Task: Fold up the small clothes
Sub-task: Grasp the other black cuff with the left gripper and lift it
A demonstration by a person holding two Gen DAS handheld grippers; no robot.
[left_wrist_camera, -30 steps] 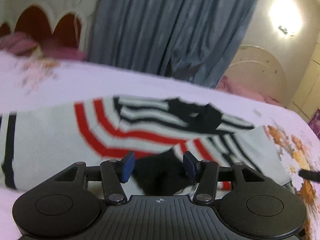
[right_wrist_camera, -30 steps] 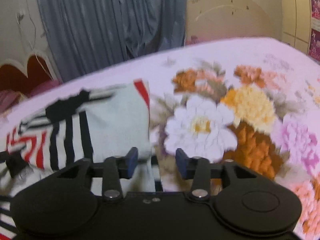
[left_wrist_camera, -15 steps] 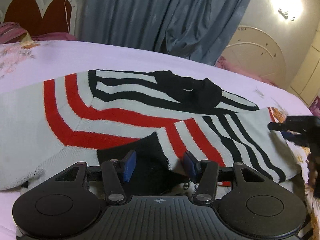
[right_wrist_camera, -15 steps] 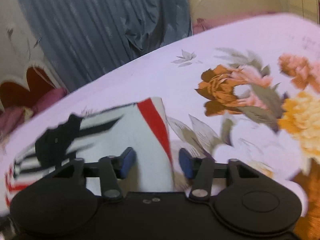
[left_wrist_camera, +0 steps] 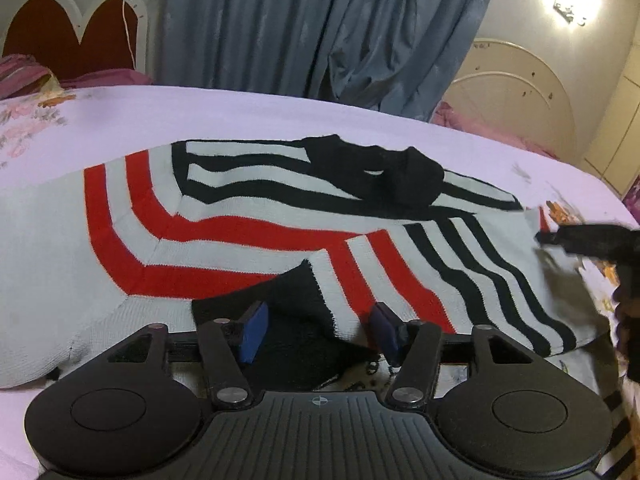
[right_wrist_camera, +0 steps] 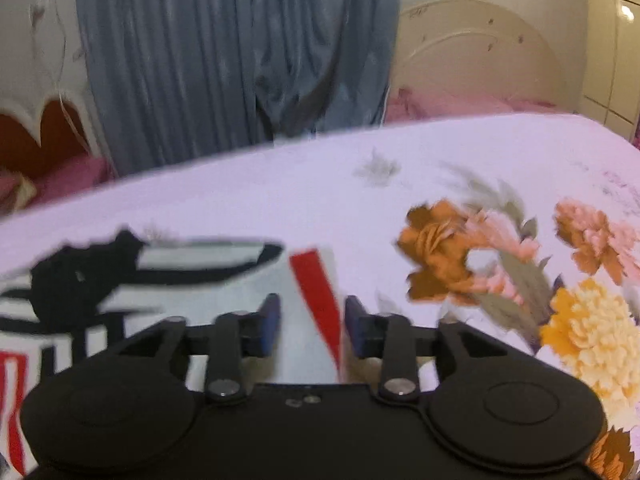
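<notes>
A small knit sweater [left_wrist_camera: 248, 232] with red, black and pale grey stripes and a black collar lies spread on the bed. My left gripper [left_wrist_camera: 318, 330] is open, low over the sweater's near edge, with a black cuff [left_wrist_camera: 296, 312] between its fingers. My right gripper [right_wrist_camera: 310, 326] is open over the sweater's right edge [right_wrist_camera: 316, 300], where a red stripe runs between the fingers. The right gripper also shows in the left wrist view [left_wrist_camera: 592, 240] as a dark blurred shape at the sweater's right side.
The bed has a pale lilac sheet [left_wrist_camera: 280, 116] with orange, yellow and pink flowers [right_wrist_camera: 520, 280] to the right of the sweater. A red and white headboard [left_wrist_camera: 76, 32] and pink pillows stand at the far left. Blue curtains [left_wrist_camera: 320, 24] hang behind the bed.
The left gripper has settled closer over the black cuff. The right gripper has swung left, bringing the red-striped right edge of the sweater between its fingers. Both stay open.
</notes>
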